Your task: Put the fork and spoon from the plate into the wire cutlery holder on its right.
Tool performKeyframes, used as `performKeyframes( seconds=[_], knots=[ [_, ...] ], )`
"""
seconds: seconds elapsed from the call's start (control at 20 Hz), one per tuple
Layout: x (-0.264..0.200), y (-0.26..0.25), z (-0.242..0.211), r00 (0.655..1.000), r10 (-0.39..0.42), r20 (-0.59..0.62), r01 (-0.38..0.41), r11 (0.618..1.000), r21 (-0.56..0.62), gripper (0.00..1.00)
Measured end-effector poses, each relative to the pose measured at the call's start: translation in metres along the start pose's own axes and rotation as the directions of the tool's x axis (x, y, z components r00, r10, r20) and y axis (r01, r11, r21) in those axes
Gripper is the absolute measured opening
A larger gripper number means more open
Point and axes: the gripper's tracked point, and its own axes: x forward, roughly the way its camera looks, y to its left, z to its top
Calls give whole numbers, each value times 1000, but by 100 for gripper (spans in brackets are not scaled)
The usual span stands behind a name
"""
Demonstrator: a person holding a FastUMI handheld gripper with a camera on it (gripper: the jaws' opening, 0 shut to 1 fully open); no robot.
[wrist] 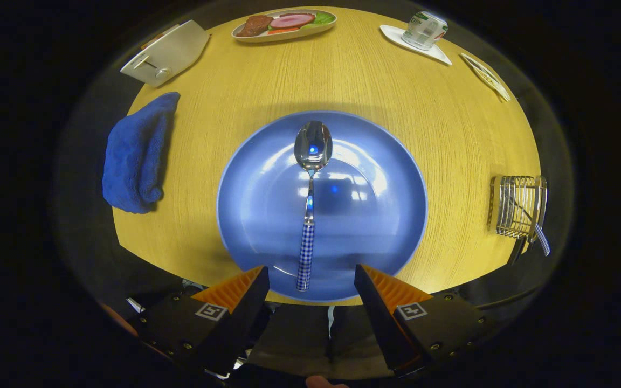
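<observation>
The spoon (309,205) lies along the middle of the blue plate (386,215), bowl pointing away from the gripper (310,280) and its checked handle pointing back toward it. The handle's end sits in the gap between the two fingers, touching neither. The gripper is spread wide and holds nothing; its fingertips hang over the plate's near rim, one on each side of the handle.

The plate rests on the round wooden worktop (353,81), close to its near edge. To the plate's right, near the worktop's rim and well apart from the plate, stands the wire holder (515,207). A piece of cutlery with a checked handle (541,237) already leans in it, handle sticking out toward the near side; whether it is the fork cannot be made out.

To the plate's left lies a folded blue cloth (135,153). Beyond the cloth, at the far left edge, sits a white toaster (167,54). At the far side, straight beyond the spoon's bowl, is an oval dish (283,36) with slices of meat, something green and something orange on it. Farther right a can (423,29) lies on a white saucer (429,53), and just right of that a small flat tray (487,77) sits at the worktop's rim.
</observation>
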Motion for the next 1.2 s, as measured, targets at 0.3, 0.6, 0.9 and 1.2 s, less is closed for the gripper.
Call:
performKeyframes(
  seconds=[0.3,0.6,0.9,1.2],
  knots=[
    [13,-2,5,1000,-7,-16,7,1000,8,98],
    [37,-4,3,999,-7,-49,8,1000,7,72],
    [36,-6,5,998,-46,-52,45,999,-21,8],
    [26,-14,-1,994,-29,-106,17,994,-108,8]
  ],
)
